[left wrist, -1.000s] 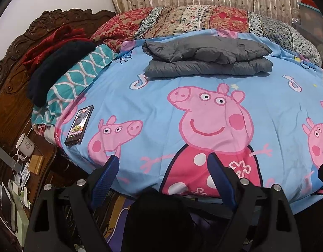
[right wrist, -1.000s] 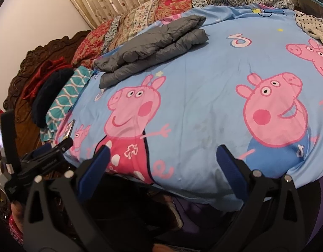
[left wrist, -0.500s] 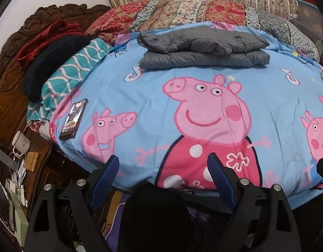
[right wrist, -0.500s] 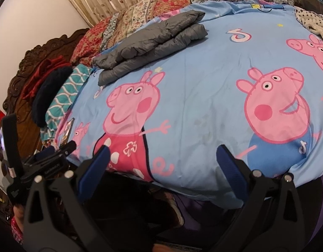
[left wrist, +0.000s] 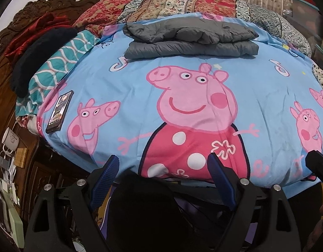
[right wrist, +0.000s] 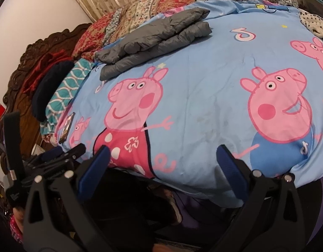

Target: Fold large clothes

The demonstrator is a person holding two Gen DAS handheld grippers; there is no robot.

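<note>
A folded grey puffer jacket (left wrist: 188,40) lies at the far side of the bed on the blue cartoon-pig sheet (left wrist: 140,88). It also shows in the right wrist view (right wrist: 155,40). My left gripper (left wrist: 163,168) is open and empty at the near edge of the bed, far from the jacket. My right gripper (right wrist: 163,159) is open and empty, also at the near bed edge. The left gripper's body (right wrist: 56,155) shows at the left of the right wrist view.
A phone (left wrist: 59,111) lies near the bed's left edge. A dark garment (left wrist: 41,58) and a teal patterned pillow (left wrist: 62,63) sit by the carved wooden headboard (left wrist: 35,8). A patterned quilt (left wrist: 182,2) lines the far side. A white mug (left wrist: 11,139) stands on the bedside cabinet.
Both grippers have drawn back and tilted slightly, so the bed and folded jacket sit a little further up the views. Both stay open and empty.
</note>
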